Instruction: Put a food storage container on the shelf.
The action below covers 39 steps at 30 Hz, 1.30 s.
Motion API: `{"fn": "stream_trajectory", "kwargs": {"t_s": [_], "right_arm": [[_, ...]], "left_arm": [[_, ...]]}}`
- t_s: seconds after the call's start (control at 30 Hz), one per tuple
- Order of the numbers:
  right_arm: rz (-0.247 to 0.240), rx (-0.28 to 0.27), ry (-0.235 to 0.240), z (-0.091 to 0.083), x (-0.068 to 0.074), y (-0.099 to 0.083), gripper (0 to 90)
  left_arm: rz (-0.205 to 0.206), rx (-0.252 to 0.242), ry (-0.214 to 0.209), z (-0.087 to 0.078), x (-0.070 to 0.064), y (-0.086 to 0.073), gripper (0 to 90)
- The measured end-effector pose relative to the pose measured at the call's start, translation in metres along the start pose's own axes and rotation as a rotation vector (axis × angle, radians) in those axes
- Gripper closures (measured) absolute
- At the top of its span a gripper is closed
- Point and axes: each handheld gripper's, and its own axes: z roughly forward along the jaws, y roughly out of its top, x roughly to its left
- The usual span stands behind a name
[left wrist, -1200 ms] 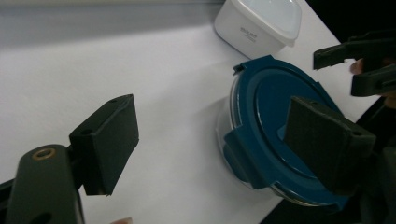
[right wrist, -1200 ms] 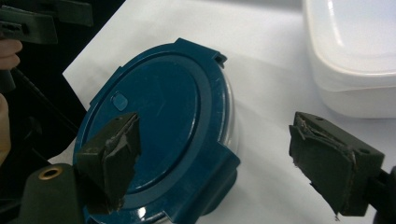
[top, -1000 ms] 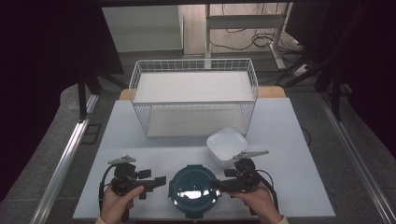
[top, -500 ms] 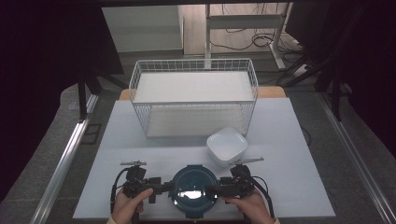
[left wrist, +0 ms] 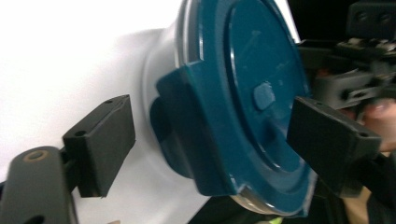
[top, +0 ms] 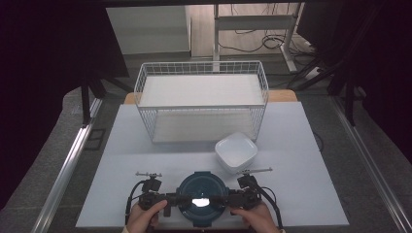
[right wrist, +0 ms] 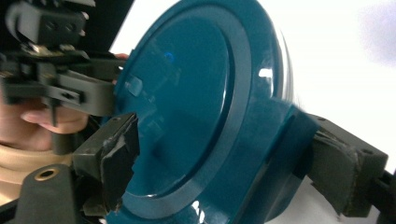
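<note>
The white worktop (top: pixel 145 145) carries everything, and the biggest thing on it is the white wire basket (top: pixel 201 104), standing at the far middle with a pale sheet on its floor. Just in front of the basket's near right corner sits a white square bowl (top: pixel 236 151), apart from the wire. Nearer the person, at the middle of the front edge, lies the round container with a dark teal lid (top: pixel 201 198), a clip tab sticking out at each side; the bowl is close beyond its far right rim without clearly touching it. The left gripper (top: pixel 171 199) comes at the container from its left side, held in a hand (top: pixel 145 218), and the right gripper (top: pixel 232 199) comes from the right in the other hand (top: pixel 252 217), so the two point at each other across the lid. In the left gripper view the fingers (left wrist: pixel 100 142) are spread wide, one on each side of the lid's clip tab (left wrist: pixel 196 135), with daylight between pad and plastic. In the right gripper view the fingers (right wrist: pixel 114 154) straddle the opposite tab (right wrist: pixel 280 140), one pad against the lid's top face and the other close at the tab's outer side; whether they press it I cannot tell.
</note>
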Motion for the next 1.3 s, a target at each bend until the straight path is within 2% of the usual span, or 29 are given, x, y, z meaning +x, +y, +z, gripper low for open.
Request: {"fn": "stream_trajectory", "kwargs": {"t_s": [0.03,0.1,0.13,0.17,0.23,0.27,0.43,0.5,0.7,0.83,0.97,1.07,1.3], "right_arm": [[-0.008,0.009,-0.019,0.001,0.001,-0.001,16.5],[0.001,0.009,-0.023,0.001,0.001,-0.002,17.6],[0.006,0.008,-0.019,0.0,0.001,-0.001,19.5],[0.006,0.008,-0.019,0.0,0.001,-0.001,19.5],[0.038,-0.01,-0.007,-0.006,-0.003,-0.001,27.0],[0.047,-0.01,-0.003,-0.006,-0.004,-0.001,27.7],[0.061,-0.022,-0.001,-0.008,-0.004,-0.001,30.0],[0.046,-0.022,0.002,-0.009,-0.003,-0.001,31.8],[0.047,-0.026,0.004,-0.012,-0.002,-0.001,34.1],[0.039,-0.051,0.002,-0.015,0.002,0.0,36.9],[0.008,-0.074,-0.011,-0.018,0.007,0.002,38.5],[0.003,-0.086,-0.012,-0.02,0.008,0.002,39.3],[-0.049,-0.104,-0.026,-0.025,0.013,0.004,39.6]], "left_arm": [[-0.005,-0.002,-0.001,0.001,0.0,0.0,15.7],[-0.007,0.002,0.013,0.003,-0.002,-0.001,19.1],[-0.014,0.016,-0.01,0.005,-0.003,-0.001,21.4],[-0.014,0.016,-0.01,0.005,-0.003,-0.001,21.8],[-0.014,-0.004,0.023,0.005,-0.008,-0.002,22.7],[-0.017,-0.016,0.034,0.004,-0.009,-0.001,25.0],[-0.042,-0.02,0.034,0.002,-0.009,-0.002,27.1],[-0.049,-0.021,0.037,0.001,-0.009,-0.001,28.6],[-0.045,-0.042,0.055,-0.002,-0.015,-0.002,31.0],[-0.034,-0.057,0.068,-0.006,-0.019,-0.001,32.7],[-0.018,-0.068,0.078,-0.008,-0.023,-0.001,33.3],[-0.005,-0.07,0.084,-0.009,-0.026,-0.001,33.6],[0.013,-0.073,0.077,-0.01,-0.029,0.002,33.7]]}}
